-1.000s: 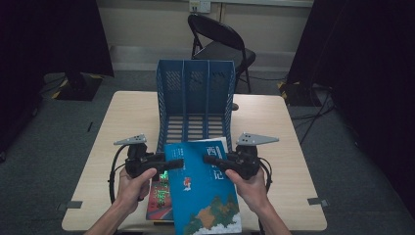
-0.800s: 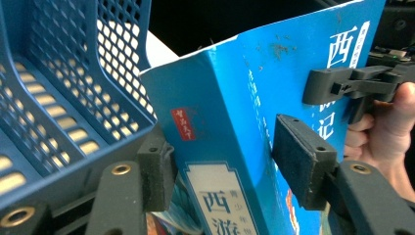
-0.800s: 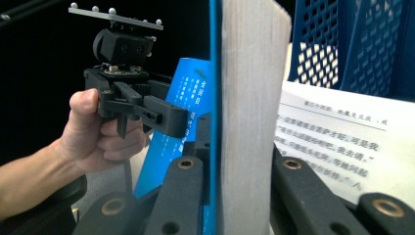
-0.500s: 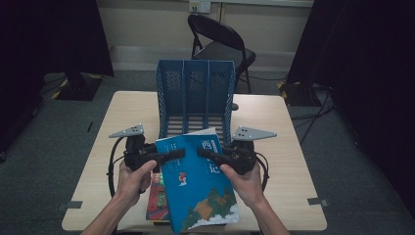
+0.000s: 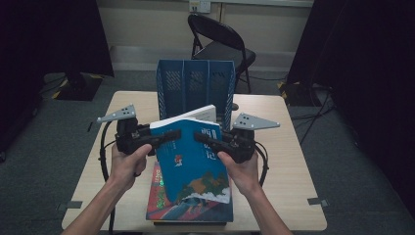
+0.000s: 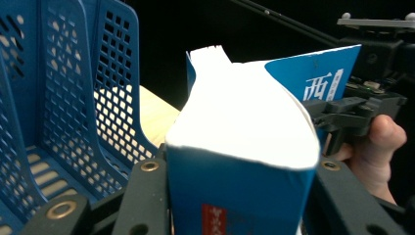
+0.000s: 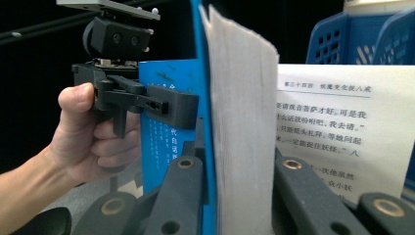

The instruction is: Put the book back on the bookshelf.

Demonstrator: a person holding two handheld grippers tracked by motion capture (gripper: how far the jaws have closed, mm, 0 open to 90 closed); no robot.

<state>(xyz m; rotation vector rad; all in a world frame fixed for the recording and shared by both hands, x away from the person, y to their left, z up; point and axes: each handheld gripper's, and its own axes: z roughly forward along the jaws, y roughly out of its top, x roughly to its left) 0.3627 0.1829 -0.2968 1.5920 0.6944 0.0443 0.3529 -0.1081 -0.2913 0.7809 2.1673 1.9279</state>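
Hand-held grippers clamping blue book (image 5: 193, 156), cover character "西", printed Chinese page

We've got a light wooden rectangular counter (image 5: 284, 161) here on grey carpet. Sitting right on it: a blue perforated plastic file rack with three slots (image 5: 195, 90) standing at the far edge, and a flat book with a red and green cover (image 5: 169, 205) lying at the near edge.
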